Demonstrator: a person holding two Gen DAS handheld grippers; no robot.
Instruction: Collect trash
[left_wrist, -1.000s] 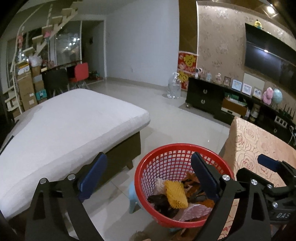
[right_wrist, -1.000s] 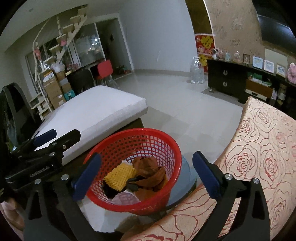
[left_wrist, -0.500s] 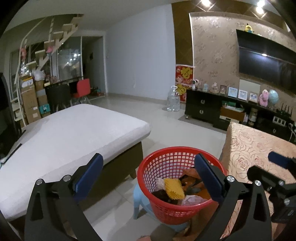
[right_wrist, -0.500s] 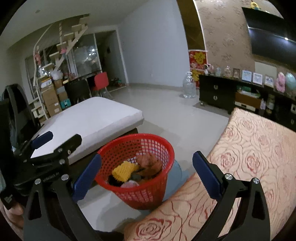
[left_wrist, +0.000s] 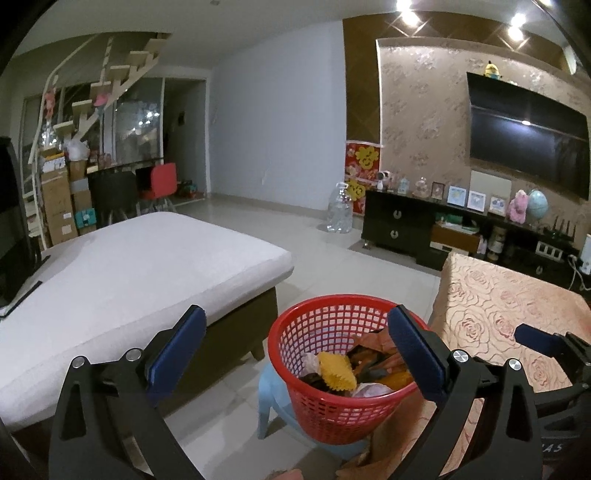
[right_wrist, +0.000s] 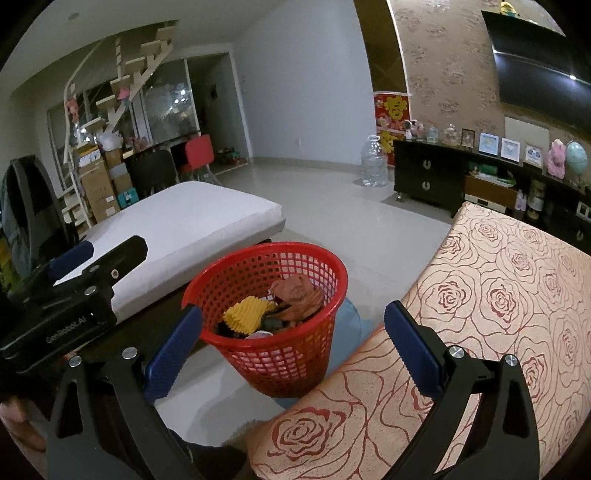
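Red mesh sits at the centre of what I see from both hands, but I start at the left: a white cushioned bench (left_wrist: 122, 266) runs along that side, bare on top. Just right of its corner the red basket (left_wrist: 332, 369) stands on a low blue stool (left_wrist: 269, 391), and the trash is in it: a yellow ridged piece (right_wrist: 251, 314), a brown crumpled wrapper (right_wrist: 299, 295) and some darker and paler scraps. Further right lies the rose-patterned table (right_wrist: 498, 314), and I see nothing loose on the part in view.

My worry is the basket's perch. The stool looks small under it, so I judge that a knock from either tool, or a piece dropped on the rim instead of inside, could tip it and spill everything onto the tile. The table edge is close too, and a wide-spread finger could catch the cloth.

My left gripper (left_wrist: 295, 354) hangs short of the basket, tilted gently down, fingers spread fully apart with nothing between them. My right gripper (right_wrist: 295, 339) hovers over the table's near corner, pitched a little steeper, fingers likewise wide and empty.
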